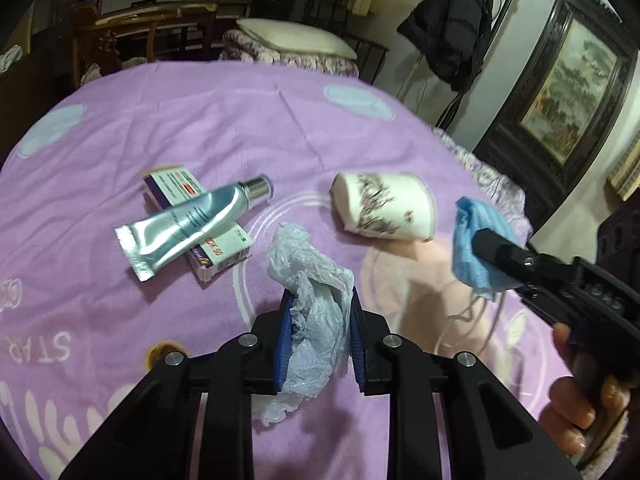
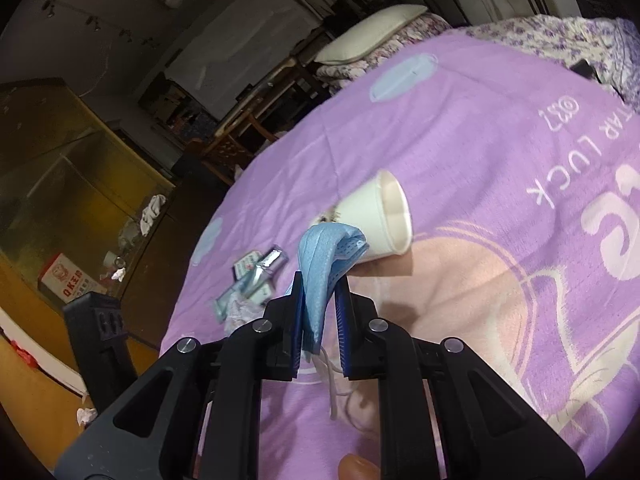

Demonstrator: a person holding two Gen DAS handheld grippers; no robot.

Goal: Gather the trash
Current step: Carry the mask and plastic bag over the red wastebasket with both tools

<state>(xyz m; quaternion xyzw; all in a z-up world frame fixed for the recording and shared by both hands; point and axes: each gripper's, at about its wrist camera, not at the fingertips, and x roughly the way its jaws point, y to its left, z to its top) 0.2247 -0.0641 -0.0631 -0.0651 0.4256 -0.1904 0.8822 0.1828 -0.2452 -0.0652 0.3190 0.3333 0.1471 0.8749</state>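
Note:
My left gripper [image 1: 318, 300] is shut on a crumpled pale plastic bag [image 1: 310, 280] just above the purple bedspread [image 1: 200, 120]. My right gripper [image 2: 320, 284] is shut on a blue face mask [image 2: 322, 264], held above the bed; its white ear loops hang below. The right gripper with the mask [image 1: 476, 248] also shows at the right of the left wrist view. A white paper cup [image 1: 384, 204] lies on its side between the two grippers; it also shows in the right wrist view [image 2: 372, 220]. A silver tube [image 1: 188, 226] lies across a small box [image 1: 208, 216] to the left.
A pillow [image 1: 296, 36] and folded bedding lie at the far end of the bed. A wooden chair [image 1: 132, 36] stands beyond the bed. A dark jacket [image 1: 456, 28] hangs on a stand and a framed painting [image 1: 568, 92] is on the right. Wooden furniture [image 2: 68, 184] stands beside the bed.

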